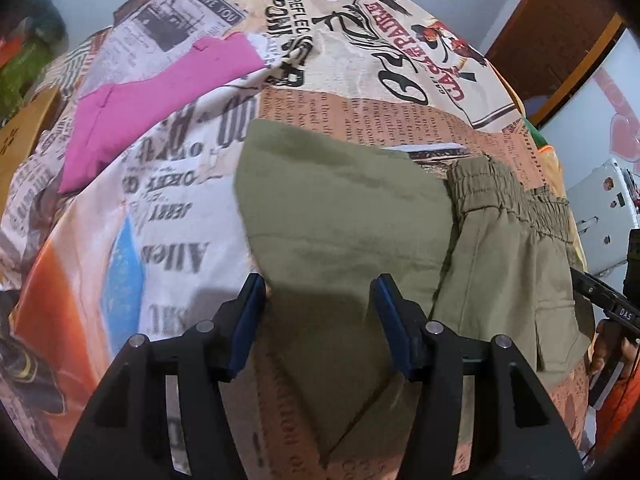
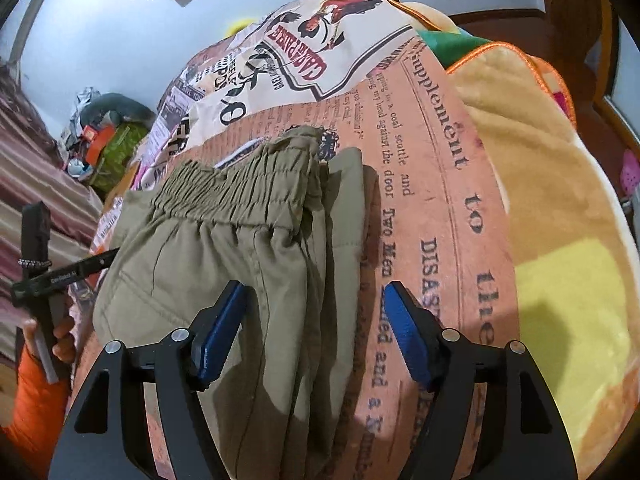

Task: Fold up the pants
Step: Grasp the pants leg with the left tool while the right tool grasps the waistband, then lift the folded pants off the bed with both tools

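One pair of olive pants [image 1: 352,216] lay folded at frame centre on the newsprint bedspread [image 1: 168,208] (waistband upper right). Left gripper [image 1: 318,292] spread, pinching nothing; right gripper [image 2: 316,300] likewise spread. Pink garment [image 1: 160,100] upper left.

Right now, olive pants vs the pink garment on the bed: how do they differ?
The olive pants lie near, directly under both open grippers, left and right; the pink garment lies farther off, with no gripper near it. The pants show a gathered elastic waistband; no waistband shows on the pink garment. Both lie folded over on the newspaper-print bedsheet.
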Motion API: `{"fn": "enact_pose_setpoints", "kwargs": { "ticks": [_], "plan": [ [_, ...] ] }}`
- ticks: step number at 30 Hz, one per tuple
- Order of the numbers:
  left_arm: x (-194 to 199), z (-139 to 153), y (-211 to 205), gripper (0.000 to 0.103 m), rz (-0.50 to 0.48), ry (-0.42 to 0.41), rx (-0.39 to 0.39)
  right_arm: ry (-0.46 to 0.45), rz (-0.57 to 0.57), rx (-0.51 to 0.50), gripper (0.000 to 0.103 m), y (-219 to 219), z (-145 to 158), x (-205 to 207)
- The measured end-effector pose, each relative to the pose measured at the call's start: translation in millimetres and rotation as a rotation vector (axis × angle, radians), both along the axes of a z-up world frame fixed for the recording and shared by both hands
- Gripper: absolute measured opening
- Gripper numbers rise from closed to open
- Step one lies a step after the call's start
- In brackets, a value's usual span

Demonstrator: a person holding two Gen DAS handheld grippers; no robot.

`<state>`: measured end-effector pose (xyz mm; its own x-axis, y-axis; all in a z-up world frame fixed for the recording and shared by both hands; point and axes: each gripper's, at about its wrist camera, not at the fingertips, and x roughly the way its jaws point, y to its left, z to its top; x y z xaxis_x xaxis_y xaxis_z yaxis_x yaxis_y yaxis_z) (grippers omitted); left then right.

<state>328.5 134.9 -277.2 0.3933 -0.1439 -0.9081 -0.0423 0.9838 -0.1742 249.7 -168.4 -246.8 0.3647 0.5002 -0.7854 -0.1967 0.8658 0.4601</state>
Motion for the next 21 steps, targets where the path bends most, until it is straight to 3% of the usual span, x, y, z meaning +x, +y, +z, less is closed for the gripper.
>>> {"fn": "enact_pose_setpoints", "kwargs": {
  "ticks": [9,13,18,19,21],
  "plan": [
    [12.7,-3.9,-15.3,0.053,-0.028,-0.008,0.001,0.006,0.028,0.029,0.066,7.9,0.9,10.3],
    [11.6,-3.2,-18.7,0.033,-0.041,-0.013,0.004,-0.004,0.034,0.036,0.053,8.3,1.6,8.3],
    [8.7,0.4,-18.7,0.019,-0.029,-0.026,-0.008,-0.003,0.022,0.044,0.033,5.5,3.3,9.3],
    [7.8,1.8,-19.8,0.011,-0.027,-0.031,0.008,-0.007,0.023,0.039,0.029,6.1,4.4,9.4],
    [4.4,7.7,-22.6,0.008,-0.030,-0.049,0.036,-0.027,0.028,0.022,0.023,9.4,9.2,8.2]
  ]
}}
